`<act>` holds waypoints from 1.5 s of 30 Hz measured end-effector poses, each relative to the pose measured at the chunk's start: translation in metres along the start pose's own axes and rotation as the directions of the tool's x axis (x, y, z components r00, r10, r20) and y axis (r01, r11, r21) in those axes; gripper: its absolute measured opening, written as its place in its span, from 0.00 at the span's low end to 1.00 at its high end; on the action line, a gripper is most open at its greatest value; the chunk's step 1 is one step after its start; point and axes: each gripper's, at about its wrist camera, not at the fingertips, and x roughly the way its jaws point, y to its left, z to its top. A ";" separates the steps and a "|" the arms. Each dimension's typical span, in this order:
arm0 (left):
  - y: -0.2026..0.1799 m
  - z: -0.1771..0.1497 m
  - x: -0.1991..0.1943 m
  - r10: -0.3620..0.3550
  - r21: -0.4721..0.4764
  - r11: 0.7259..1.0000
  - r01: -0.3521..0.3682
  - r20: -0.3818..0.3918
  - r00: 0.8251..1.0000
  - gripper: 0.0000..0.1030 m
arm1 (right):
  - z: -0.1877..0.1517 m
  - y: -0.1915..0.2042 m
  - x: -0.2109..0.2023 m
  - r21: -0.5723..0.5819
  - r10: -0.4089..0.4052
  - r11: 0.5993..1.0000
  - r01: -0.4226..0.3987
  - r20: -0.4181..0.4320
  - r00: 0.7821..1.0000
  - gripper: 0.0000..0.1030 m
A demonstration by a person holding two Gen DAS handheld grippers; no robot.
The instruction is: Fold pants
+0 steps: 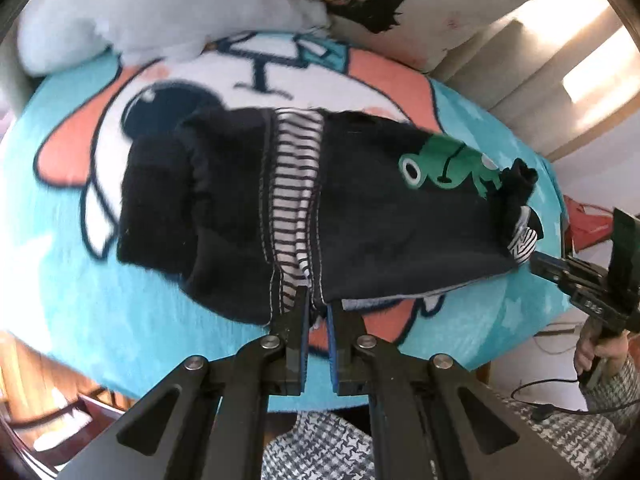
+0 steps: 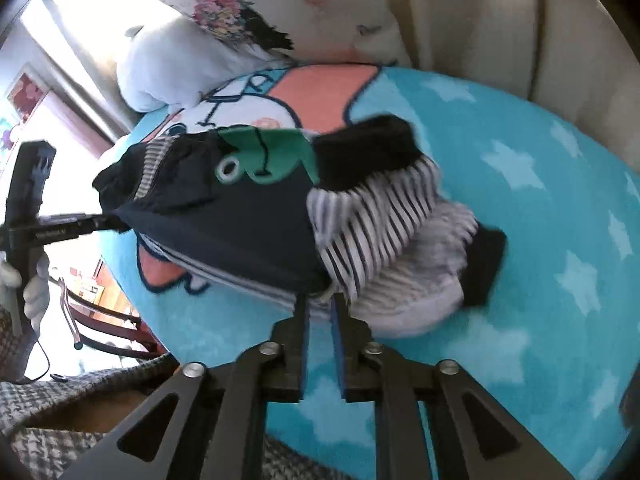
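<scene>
in the left wrist view we count one pair of dark pants (image 1: 360,216) with a green frog patch (image 1: 448,168) and one striped panel, lying on a turquoise cartoon blanket (image 1: 100,300); two pillows, one white (image 1: 120,12) and one floral (image 1: 420,8), sit behind it. our left gripper (image 1: 318,308) pinches the pants' near edge between nearly closed fingers. our right gripper (image 1: 538,262) shows at the right, its tip on the far striped cuff. in the right wrist view we see the same one pair of pants (image 2: 248,216) bunched on the blanket (image 2: 540,200), the right gripper (image 2: 320,306) clamped on the striped hem, and the left gripper (image 2: 114,222) gripping the opposite end.
</scene>
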 end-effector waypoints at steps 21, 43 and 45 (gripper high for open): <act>0.035 -0.027 -0.048 0.033 -0.228 0.974 -0.010 0.098 0.995 0.08 | 0.037 -0.022 -0.009 0.207 -0.181 0.968 0.143 0.174 0.968 0.06; 0.049 0.004 -0.066 0.071 -0.324 0.946 0.004 0.220 0.973 0.12 | 0.004 -0.052 -0.065 0.338 -0.039 0.938 -0.076 0.321 0.946 0.34; 0.042 0.015 -0.064 0.055 -0.272 0.962 0.010 0.229 0.972 0.18 | 0.013 -0.047 -0.050 0.320 -0.056 0.947 -0.040 0.285 0.957 0.34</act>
